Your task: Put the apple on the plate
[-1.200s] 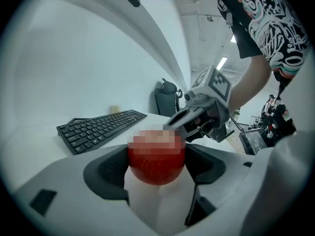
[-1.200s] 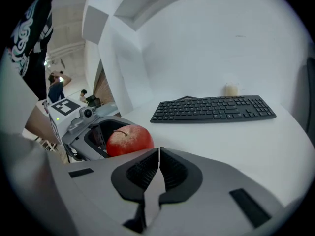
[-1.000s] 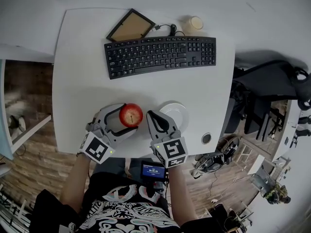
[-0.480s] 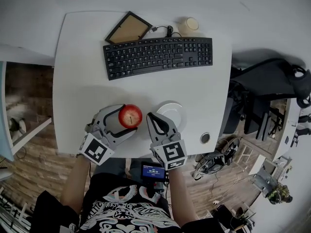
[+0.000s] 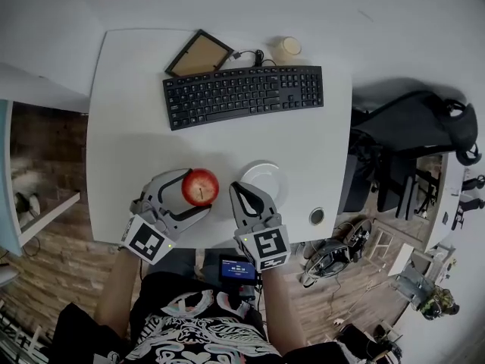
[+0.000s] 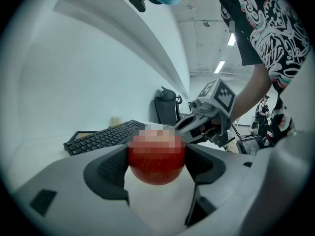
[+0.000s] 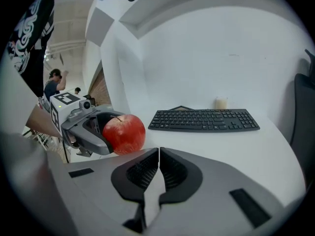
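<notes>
A red apple (image 5: 200,186) is held between the jaws of my left gripper (image 5: 195,194) over the front part of the white table (image 5: 129,127). In the left gripper view the apple (image 6: 156,159) fills the gap between the two dark pads. A small white plate (image 5: 270,177) lies just right of the apple, and my right gripper (image 5: 241,191) covers its near left edge. The right gripper (image 7: 159,152) is shut with nothing between its jaws. From the right gripper view the apple (image 7: 124,133) shows to the left, in the left gripper (image 7: 83,127).
A black keyboard (image 5: 242,95) lies across the far half of the table, with a framed board (image 5: 198,53) and a pale cup (image 5: 288,47) behind it. A round hole (image 5: 316,217) sits near the front right corner. A black chair (image 5: 409,139) stands to the right.
The head view has shifted slightly. My left gripper stays shut on the apple and the right one stays shut beside the plate; neither has visibly moved over the table.
</notes>
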`<state>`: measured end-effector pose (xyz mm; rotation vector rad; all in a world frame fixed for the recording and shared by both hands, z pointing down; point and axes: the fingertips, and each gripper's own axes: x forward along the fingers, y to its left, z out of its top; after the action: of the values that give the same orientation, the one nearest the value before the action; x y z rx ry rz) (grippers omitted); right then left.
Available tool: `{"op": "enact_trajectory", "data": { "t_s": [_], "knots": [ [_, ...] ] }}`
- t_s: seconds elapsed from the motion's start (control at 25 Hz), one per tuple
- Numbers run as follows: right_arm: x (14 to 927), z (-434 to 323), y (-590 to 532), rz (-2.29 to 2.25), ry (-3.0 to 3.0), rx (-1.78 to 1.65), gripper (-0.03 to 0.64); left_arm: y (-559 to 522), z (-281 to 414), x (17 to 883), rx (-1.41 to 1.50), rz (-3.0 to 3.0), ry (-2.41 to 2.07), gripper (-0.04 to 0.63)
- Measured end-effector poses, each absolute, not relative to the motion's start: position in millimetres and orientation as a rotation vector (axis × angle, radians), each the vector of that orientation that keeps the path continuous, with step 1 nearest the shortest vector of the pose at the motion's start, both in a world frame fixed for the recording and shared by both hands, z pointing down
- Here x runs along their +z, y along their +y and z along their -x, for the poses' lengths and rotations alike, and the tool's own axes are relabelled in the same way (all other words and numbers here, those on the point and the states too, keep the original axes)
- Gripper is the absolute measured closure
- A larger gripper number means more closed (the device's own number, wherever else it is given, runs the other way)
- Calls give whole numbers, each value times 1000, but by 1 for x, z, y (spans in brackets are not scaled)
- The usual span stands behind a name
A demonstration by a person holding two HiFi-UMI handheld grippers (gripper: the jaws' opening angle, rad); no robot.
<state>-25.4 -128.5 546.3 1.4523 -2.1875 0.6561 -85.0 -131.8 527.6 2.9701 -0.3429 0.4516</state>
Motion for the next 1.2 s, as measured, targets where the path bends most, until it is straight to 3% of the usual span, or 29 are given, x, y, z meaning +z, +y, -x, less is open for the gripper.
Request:
{"op": "enact_trajectory", "data": {
  "t_s": [1.2],
  "knots": [
    [466, 19, -102, -1501, -2292, 493, 584, -99, 84, 458, 499, -3050, -425, 236]
  ]
}}
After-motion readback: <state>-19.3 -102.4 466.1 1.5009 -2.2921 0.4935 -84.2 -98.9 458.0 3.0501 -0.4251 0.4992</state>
